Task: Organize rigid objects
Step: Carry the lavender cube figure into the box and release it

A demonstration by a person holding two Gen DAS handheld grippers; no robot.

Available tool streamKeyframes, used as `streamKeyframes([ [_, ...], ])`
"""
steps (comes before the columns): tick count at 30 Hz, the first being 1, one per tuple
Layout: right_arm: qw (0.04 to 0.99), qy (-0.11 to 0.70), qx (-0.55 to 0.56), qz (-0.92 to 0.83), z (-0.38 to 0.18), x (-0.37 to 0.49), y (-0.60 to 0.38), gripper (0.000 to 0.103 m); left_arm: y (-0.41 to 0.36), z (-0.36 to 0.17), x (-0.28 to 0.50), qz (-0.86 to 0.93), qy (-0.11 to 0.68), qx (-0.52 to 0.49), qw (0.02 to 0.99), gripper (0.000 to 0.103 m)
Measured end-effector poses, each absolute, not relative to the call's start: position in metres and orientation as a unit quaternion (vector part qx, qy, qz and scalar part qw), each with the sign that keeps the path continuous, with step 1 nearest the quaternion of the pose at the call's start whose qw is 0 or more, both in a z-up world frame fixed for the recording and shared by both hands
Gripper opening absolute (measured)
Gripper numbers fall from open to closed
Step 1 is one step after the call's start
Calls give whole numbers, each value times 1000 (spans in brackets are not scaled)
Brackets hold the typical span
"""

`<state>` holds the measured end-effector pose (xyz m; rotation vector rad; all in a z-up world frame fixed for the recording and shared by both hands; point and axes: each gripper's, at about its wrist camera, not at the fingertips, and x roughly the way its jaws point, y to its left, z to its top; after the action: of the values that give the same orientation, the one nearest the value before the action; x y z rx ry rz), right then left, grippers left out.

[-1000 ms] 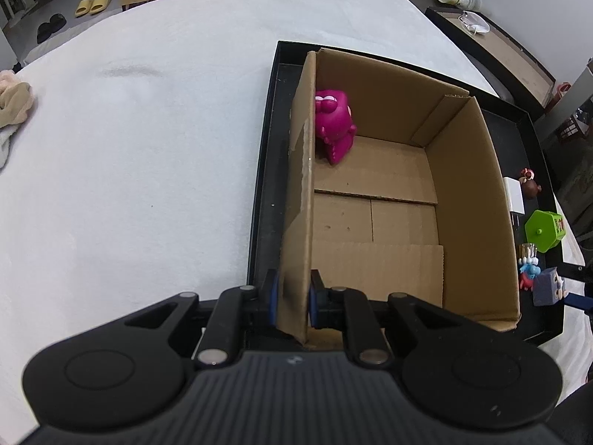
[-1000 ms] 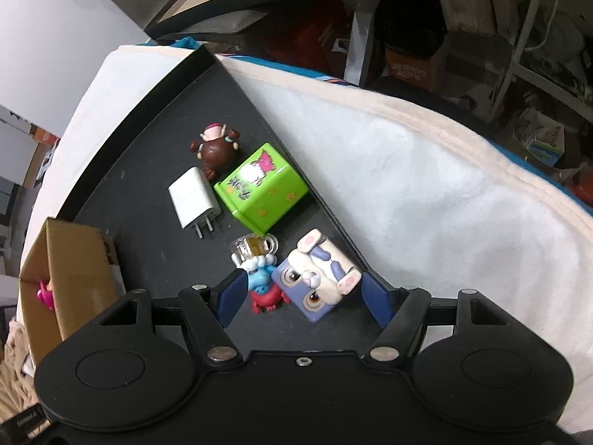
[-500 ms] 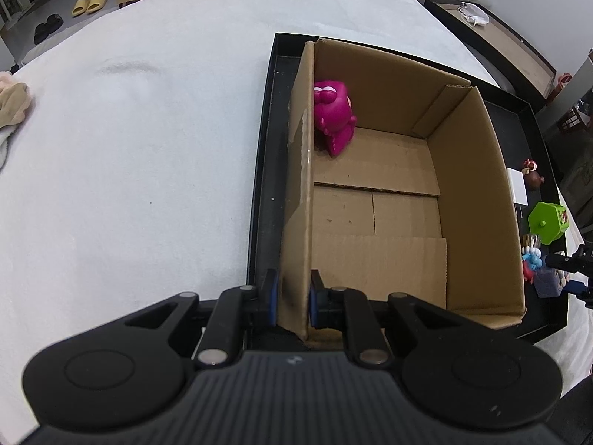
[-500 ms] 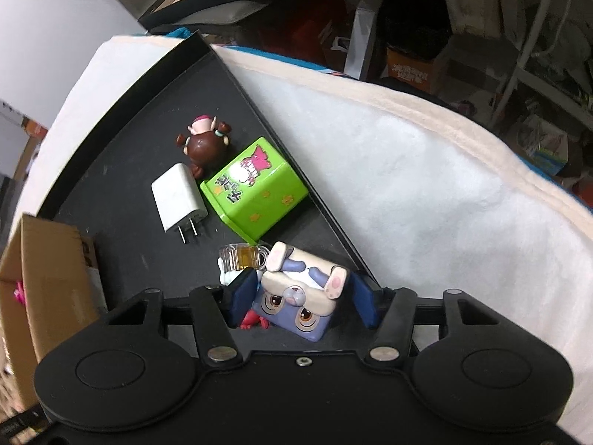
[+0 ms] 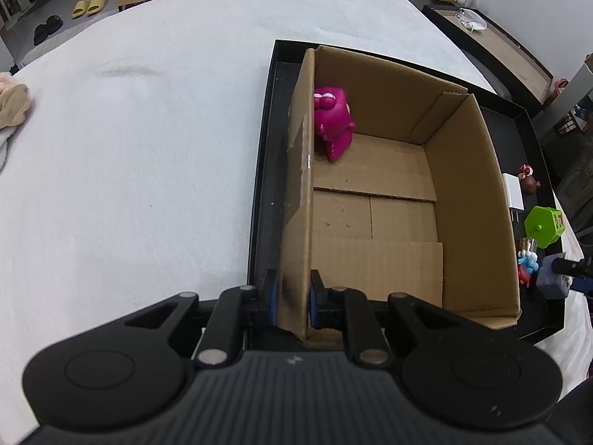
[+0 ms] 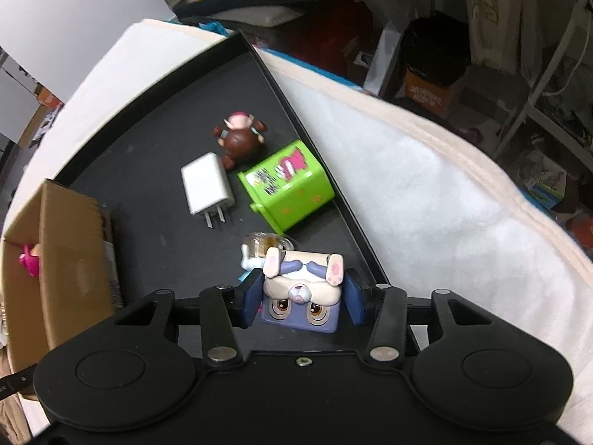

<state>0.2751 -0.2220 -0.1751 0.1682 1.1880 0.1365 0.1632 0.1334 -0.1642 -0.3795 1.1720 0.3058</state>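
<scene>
Left hand-held gripper [image 5: 291, 296]: jaws clamped tight on the near side wall of the cardboard box [image 5: 463, 200], one pad on each face. Magenta figure [image 5: 333, 122] stands inside, far end, against that same wall.

Right hand-held gripper [image 6: 302, 298]: jaws have just been closing; blue pads now press both sides of the purple rabbit-face cube [image 6: 302, 296]. Just beyond the fingertips, a small blue-and-white figure [image 6: 259, 250]; farther ahead the green box [image 6: 287, 193], white charger [image 6: 207, 187] and brown figure [image 6: 241, 139], all on the black tray [image 6: 148, 148]. Cardboard box to its left.

matt cardboard box [image 5: 463, 200], glossy plastic pink figure [image 5: 333, 122].
</scene>
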Motion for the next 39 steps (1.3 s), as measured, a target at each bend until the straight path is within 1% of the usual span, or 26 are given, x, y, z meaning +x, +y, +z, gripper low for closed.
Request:
streamKeyframes([
  [11, 846, 521, 70, 92, -130, 270, -205, 45, 135, -160, 159, 137, 538, -185, 811, 14],
  [28, 859, 492, 49, 130, -94, 258, -165, 45, 145, -162, 148, 128, 520, -227, 814, 15],
  [39, 862, 483, 30, 150, -82, 254, -129, 45, 154, -164, 145, 124, 513, -243, 814, 15],
])
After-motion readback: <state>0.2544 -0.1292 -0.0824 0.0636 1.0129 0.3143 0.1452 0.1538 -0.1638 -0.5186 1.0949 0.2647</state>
